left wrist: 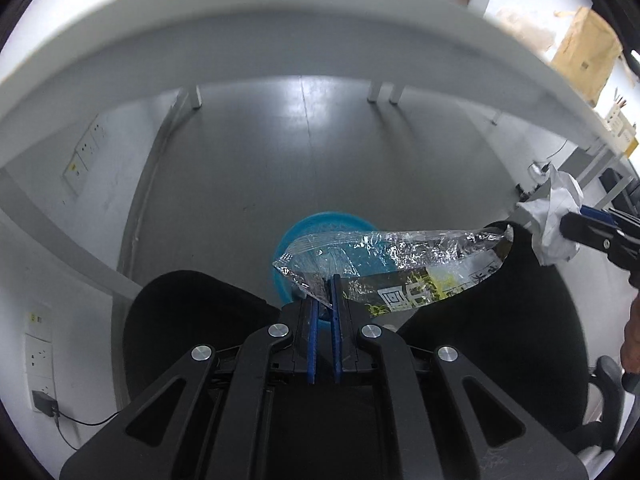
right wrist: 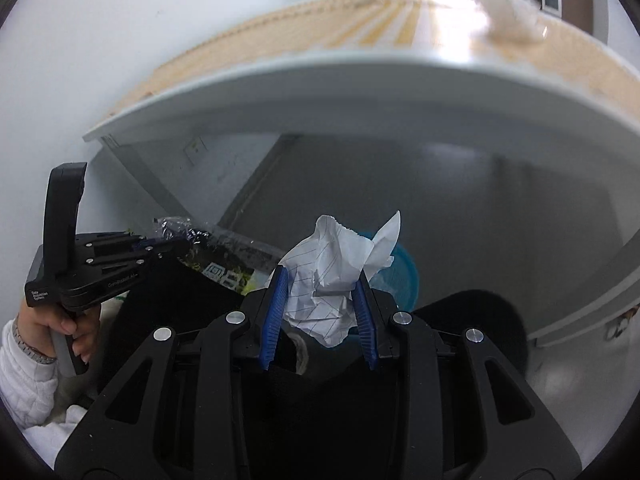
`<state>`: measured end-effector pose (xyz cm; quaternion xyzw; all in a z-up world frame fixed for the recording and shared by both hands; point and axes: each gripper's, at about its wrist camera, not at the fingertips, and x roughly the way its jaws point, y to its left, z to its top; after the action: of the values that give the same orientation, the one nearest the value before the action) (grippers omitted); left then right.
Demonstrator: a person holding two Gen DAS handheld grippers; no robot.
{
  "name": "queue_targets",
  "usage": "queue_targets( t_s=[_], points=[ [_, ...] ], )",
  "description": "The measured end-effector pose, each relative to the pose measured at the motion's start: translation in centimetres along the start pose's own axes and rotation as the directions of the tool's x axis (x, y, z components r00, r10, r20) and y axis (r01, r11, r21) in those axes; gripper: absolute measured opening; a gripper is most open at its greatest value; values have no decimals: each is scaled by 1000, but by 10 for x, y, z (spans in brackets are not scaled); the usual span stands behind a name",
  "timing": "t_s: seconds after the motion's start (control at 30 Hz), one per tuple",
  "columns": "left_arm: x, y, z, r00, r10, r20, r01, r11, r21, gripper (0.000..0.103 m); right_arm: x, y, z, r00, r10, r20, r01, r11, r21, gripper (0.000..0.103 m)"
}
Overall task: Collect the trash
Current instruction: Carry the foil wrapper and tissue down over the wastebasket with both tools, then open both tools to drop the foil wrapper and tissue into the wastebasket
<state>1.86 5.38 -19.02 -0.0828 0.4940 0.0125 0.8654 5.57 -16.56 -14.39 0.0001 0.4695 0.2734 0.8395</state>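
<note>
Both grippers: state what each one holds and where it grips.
Left gripper pinches a clear plastic wrapper at its near edge. Right gripper clamps a crumpled ball of lined paper across its middle.

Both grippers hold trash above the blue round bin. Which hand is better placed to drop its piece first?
Probably the right. The right gripper holds the crumpled lined paper directly in front of the blue round bin. The left gripper pinches a long clear plastic wrapper that trails sideways beyond the bin.
</note>
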Motion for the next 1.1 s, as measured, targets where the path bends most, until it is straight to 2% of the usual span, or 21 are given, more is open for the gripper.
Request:
queue_targets(
  t_s=[0.37, 0.53, 0.63, 0.8, 0.93, 1.1],
  points=[
    [85, 5, 3, 989, 18, -147, -24, 999, -38, 5, 86, -12, -13, 990, -6, -138, 13, 999, 51, 31],
    [116, 6, 11, 982, 19, -187, -29, 998, -55, 5, 127, -29, -16, 977, -16, -211, 35, 995, 88, 31],
    [134, 9, 17, 976, 11, -216, -29, 996, -80, 5, 151, -33, -17, 967, 20, -254, 17, 990, 141, 31],
    [167, 14, 25, 961, -2, -277, -34, 992, -124, 5, 192, -42, -11, 950, 38, -309, 24, 980, 196, 31],
    [196, 17, 28, 937, -39, -346, -16, 988, -156, 5, 222, -58, -9, 934, 36, -356, 47, 974, 221, 31],
    [223, 21, 35, 927, -10, -375, -55, 985, -163, 5, 257, -62, -7, 910, 21, -414, 79, 972, 223, 31]
  ],
)
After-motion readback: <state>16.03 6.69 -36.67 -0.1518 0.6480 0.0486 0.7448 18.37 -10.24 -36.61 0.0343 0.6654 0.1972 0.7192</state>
